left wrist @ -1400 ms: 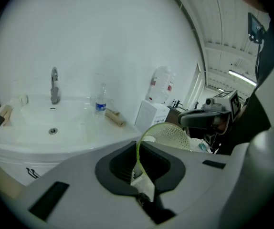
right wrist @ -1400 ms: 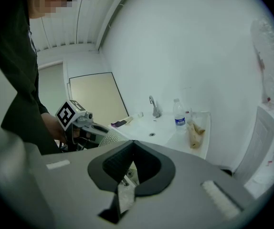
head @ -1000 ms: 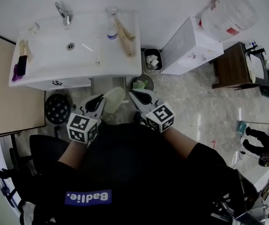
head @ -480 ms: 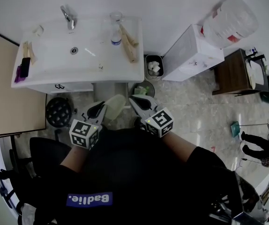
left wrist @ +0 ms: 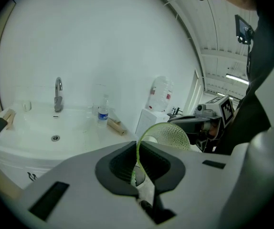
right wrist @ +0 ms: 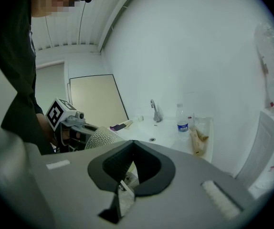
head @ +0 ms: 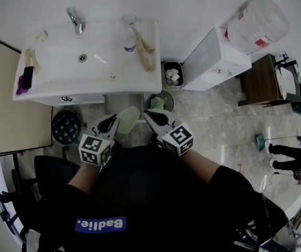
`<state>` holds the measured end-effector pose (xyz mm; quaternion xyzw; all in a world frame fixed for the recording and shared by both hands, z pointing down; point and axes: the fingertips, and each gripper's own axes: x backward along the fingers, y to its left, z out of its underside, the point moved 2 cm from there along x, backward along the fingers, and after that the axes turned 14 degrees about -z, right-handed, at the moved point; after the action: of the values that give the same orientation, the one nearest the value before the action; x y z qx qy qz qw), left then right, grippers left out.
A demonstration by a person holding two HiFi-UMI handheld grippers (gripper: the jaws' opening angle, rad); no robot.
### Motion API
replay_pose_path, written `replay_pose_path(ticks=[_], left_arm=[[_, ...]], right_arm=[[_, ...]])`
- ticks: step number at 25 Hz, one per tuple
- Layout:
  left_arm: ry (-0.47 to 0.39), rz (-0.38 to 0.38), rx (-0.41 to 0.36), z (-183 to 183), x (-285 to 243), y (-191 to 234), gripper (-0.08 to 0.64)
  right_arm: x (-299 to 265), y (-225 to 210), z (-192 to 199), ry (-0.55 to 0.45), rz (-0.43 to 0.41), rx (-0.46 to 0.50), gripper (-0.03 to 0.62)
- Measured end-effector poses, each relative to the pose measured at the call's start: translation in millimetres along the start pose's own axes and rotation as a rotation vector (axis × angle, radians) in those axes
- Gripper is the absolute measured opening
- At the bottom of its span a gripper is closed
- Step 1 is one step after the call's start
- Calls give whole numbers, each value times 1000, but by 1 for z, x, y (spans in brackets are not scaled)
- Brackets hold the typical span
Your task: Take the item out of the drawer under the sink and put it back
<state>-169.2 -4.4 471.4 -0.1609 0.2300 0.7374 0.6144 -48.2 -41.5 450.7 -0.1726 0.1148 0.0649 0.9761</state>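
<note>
Standing behind the person, I'd judge the task about halfway done. The pale green cup [head: 127,117] is out of the drawer and held in the air in front of their body, just below the front rim of the sink [head: 87,85]. The left tool [head: 108,124] has its jaws narrow on the cup's thin wall, one pad inside and one outside. The dimpled body of the cup sticks out past the jaws toward the other tool. The right tool [head: 154,115] hangs just beside it, jaws together with nothing between them. As far as I can see it isn't touching the cup.

What is left is the return: the cup has to go back under the sink. The drawer front [head: 69,97] shows as a white strip under the basin, over on the left side. It looks pushed in, though from above I can't be sure. If it is, I'd expect the free right tool to have to pull it open first.

Room is tight down there. The overhanging sink rim is the edge to mind, since the cup must drop and pass under it. On the floor, a black round thing [head: 65,124] sits near the left tool, below the drawer. A dark round pot [head: 160,100] with something green in it and a small waste bin [head: 171,73] crowd the right side by the white cabinet [head: 213,51]. The open way looks to be the strip of floor between the black thing and the pot, straight ahead of the person.
</note>
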Motion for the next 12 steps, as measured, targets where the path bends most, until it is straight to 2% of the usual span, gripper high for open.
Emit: replay_pose_path(ticks=[12], left_arm=[[128, -23, -42, 38, -50, 14, 21]], right_arm=[[16, -7, 21, 23, 21, -48, 2]])
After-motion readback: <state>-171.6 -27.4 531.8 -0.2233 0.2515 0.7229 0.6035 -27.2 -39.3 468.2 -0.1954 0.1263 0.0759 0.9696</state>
